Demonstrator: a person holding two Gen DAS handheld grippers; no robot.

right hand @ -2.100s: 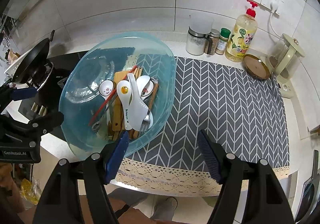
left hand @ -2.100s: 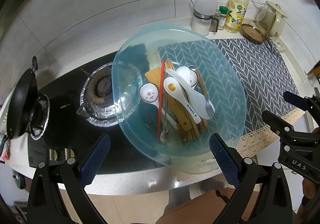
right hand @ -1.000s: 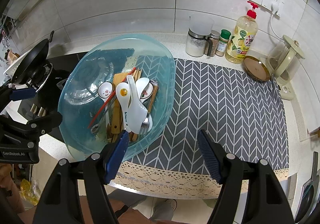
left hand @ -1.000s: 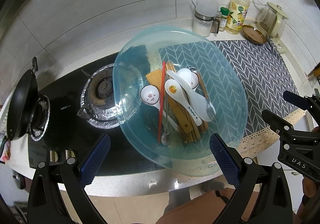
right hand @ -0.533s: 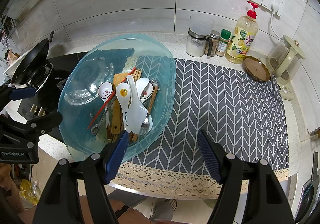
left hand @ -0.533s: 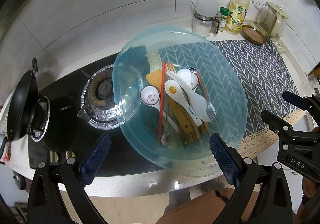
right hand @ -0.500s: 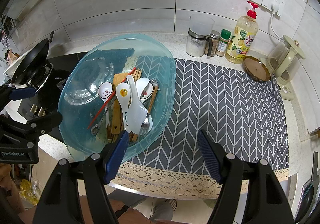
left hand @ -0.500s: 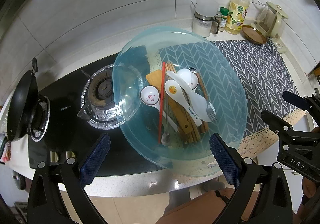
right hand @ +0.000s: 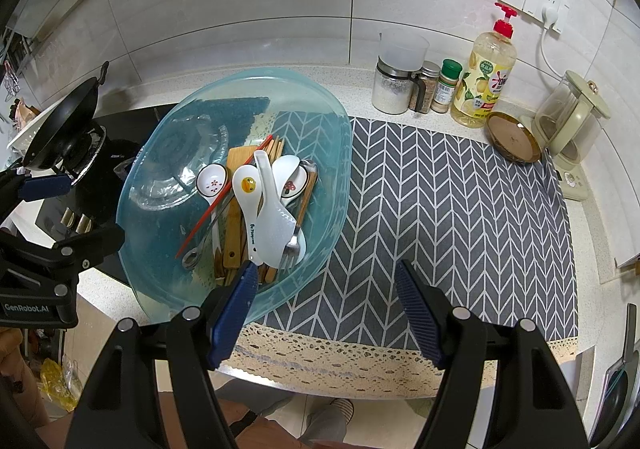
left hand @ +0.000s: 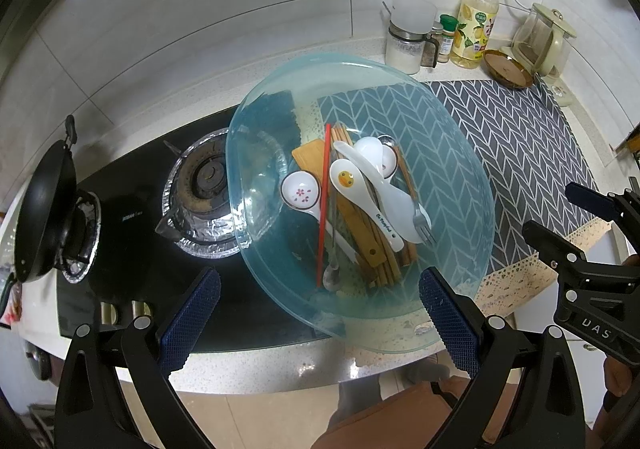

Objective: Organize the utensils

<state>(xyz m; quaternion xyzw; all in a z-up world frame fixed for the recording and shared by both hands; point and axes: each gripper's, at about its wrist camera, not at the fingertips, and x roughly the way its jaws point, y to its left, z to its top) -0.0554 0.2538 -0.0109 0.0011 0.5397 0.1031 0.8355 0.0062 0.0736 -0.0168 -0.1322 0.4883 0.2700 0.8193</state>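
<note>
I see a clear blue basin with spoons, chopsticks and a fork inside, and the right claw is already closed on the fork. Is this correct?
Not quite. The basin does hold spoons, chopsticks and a fork, but the right claw is not closed on the fork. The right wrist view shows its two fingers spread wide apart and empty, above the basin's near edge and the mat.

wooden chopsticks (left hand: pixel 390 249) lie mostly hidden under spoons (left hand: pixel 362 193).
</note>
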